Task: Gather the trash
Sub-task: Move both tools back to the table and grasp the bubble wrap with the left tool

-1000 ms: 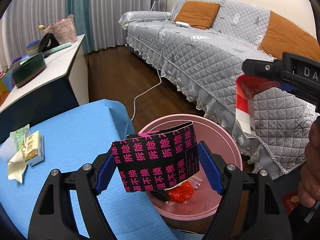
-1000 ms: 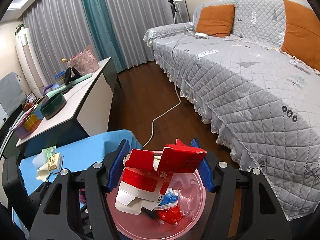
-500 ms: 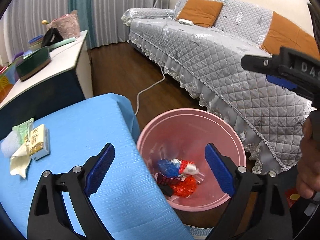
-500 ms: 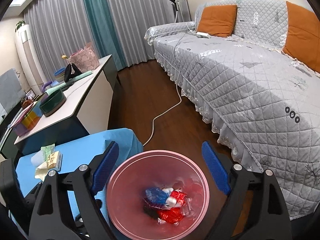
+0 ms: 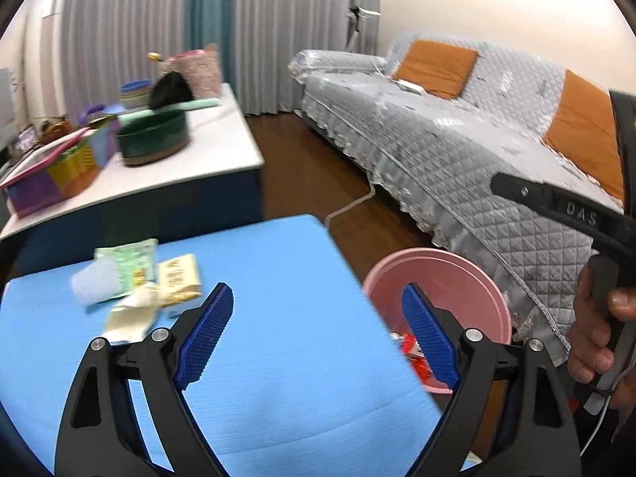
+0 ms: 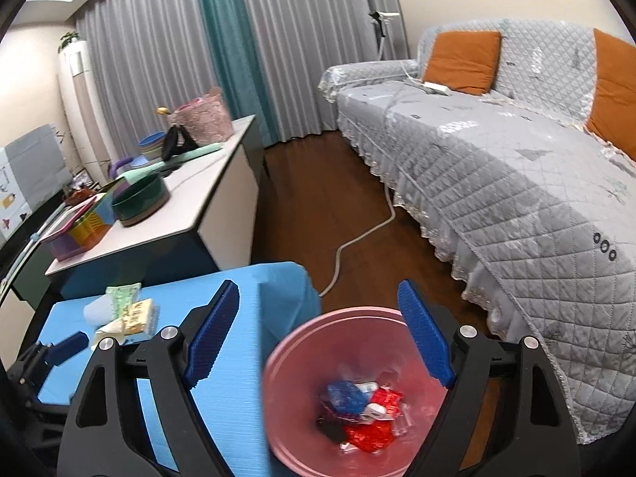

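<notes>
Both my claws, the left claw (image 5: 316, 332) and the right claw (image 6: 322, 330), have just been opening and are empty. Wrappers already lie in the pink bin (image 6: 296, 409). Left of the bin, a small trash pile (image 5: 137, 284) waits on the blue surface (image 5: 278, 357). Nothing blocks it; the sofa (image 6: 516, 183) stands beyond the bin.
</notes>
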The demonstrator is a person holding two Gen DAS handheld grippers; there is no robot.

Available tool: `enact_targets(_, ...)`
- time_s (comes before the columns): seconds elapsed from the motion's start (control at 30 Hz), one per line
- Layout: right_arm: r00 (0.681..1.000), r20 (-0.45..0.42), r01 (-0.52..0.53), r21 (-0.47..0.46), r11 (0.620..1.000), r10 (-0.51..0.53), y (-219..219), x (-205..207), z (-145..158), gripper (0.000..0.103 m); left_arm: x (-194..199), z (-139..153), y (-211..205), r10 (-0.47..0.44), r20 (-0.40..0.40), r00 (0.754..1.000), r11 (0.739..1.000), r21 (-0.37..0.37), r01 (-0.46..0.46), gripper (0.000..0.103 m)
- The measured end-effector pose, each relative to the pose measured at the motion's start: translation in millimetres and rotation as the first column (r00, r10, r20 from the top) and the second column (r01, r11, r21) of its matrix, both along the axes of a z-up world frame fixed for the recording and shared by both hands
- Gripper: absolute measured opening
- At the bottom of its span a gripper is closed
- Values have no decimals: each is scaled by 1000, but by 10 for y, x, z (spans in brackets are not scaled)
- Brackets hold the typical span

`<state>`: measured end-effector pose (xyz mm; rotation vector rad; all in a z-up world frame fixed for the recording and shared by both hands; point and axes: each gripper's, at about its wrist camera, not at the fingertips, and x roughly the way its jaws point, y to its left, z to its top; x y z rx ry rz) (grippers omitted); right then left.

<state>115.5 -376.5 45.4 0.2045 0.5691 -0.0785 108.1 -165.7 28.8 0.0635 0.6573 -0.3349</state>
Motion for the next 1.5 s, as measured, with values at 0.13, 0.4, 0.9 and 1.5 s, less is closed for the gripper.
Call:
enact_targets(0.13,999,16,-50,-23,998,51,338,30,36,81,0,86,342,55,17,998,998,-9,-54,84)
enact_targets(0.4,986,13,-167,-51,985,168,971,150,-16,80,112,247,1077,148,58,987,989,16,-149,78)
enact_targets(0.9,958,-7,-287,-73,955,287,1752,380,-241,79,661,190,2182,240,93,966,969,41,-244,75)
enact_targets(1.5,925,-125,-368,-64,928,358,2358,902,-942,78,1291,-587,2493,241,-41,970,970,50,-239,72)
